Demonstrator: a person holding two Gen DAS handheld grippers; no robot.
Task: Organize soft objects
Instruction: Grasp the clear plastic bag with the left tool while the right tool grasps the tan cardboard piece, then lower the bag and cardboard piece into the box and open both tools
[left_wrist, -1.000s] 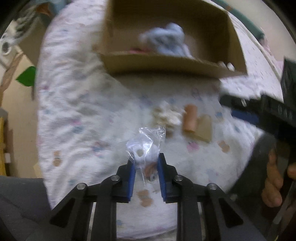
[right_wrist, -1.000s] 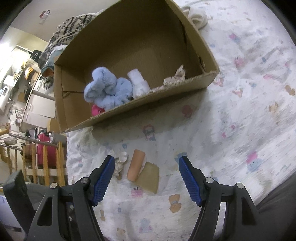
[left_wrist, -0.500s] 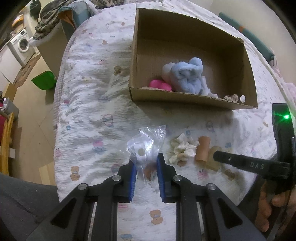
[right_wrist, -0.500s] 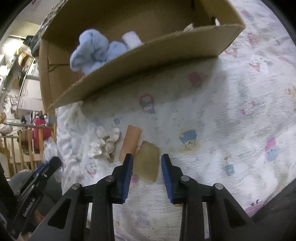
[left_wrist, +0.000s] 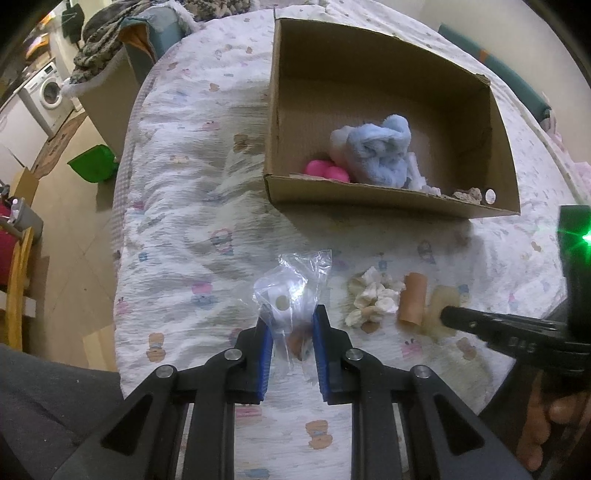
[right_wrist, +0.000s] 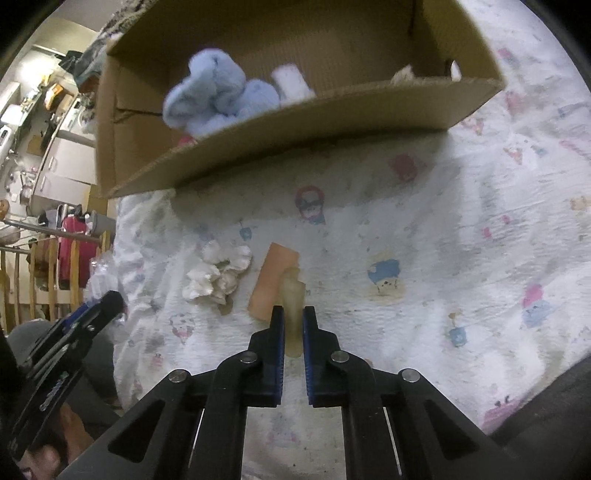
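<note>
The left gripper has its jaws closed around a clear plastic bag with small pale pieces inside, held just above the patterned bedsheet. The bag's crinkled top sticks out ahead of the blue pads.

The right gripper has its jaws pressed tight on a yellowish sponge piece, which stands edge-on between them and is squeezed thin. In the left wrist view the same sponge shows beside the tip of the right gripper.

Touching the sponge on its left lies an orange foam roll, flat on the sheet. Further left, near but apart from the roll, sits a cluster of white cotton-like lumps.

Beyond these things stands an open cardboard box, resting on the bed. Inside it, against the near wall, lie a light blue fluffy cloth, 2 pink balls to its left, a white roll to its right, and a small beige scrap in the right corner.

Off the bed's left side, a green dustpan lies on the floor and a washing machine stands further back.
</note>
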